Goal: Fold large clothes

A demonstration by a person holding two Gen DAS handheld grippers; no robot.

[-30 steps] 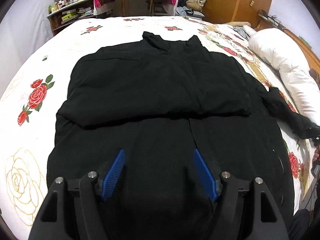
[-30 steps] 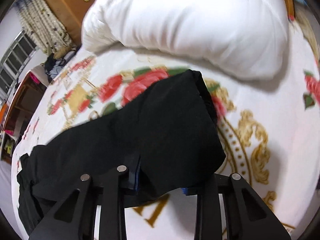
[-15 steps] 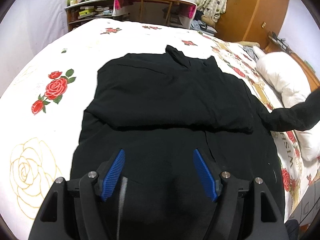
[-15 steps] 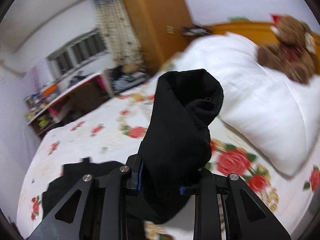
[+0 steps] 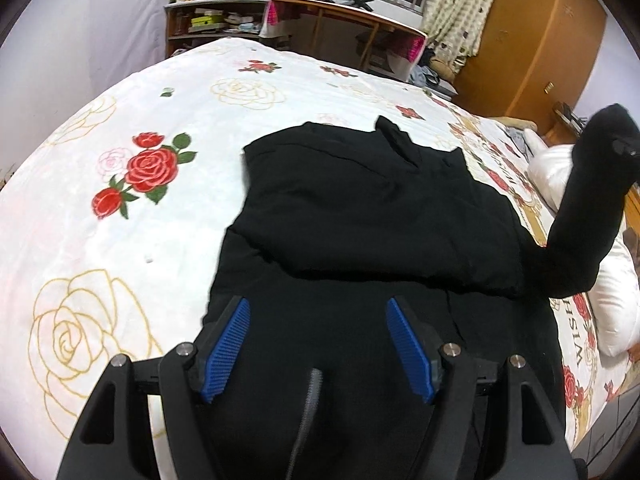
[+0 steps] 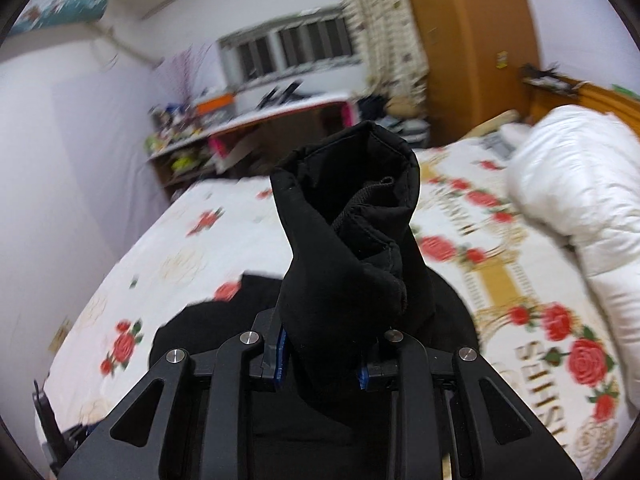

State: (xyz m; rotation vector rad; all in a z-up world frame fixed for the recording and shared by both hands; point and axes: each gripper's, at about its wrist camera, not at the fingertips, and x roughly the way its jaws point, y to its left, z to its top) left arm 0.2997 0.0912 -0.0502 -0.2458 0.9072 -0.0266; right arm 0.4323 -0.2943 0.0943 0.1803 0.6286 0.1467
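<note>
Left wrist view showed one black padded jacket (image 5: 360, 232) on the rose-print bed (image 5: 120, 200), left hand-held gripper (image 5: 318, 344) spread wide, empty; right hand-held gripper (image 6: 320, 360) clamped one sleeve (image 6: 352, 248).

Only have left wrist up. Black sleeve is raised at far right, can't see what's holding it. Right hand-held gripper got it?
Observer: Yes. The right hand-held gripper is shut on the sleeve, with the cuff standing above its fingers.
Operator: Cuff end open or bunched?
Observer: Open. The right wrist view looks into the cuff's mouth, with an inner elastic cuff visible.
Operator: Anything near it on that side?
Observer: A white duvet lies to its right on the bed.
</note>
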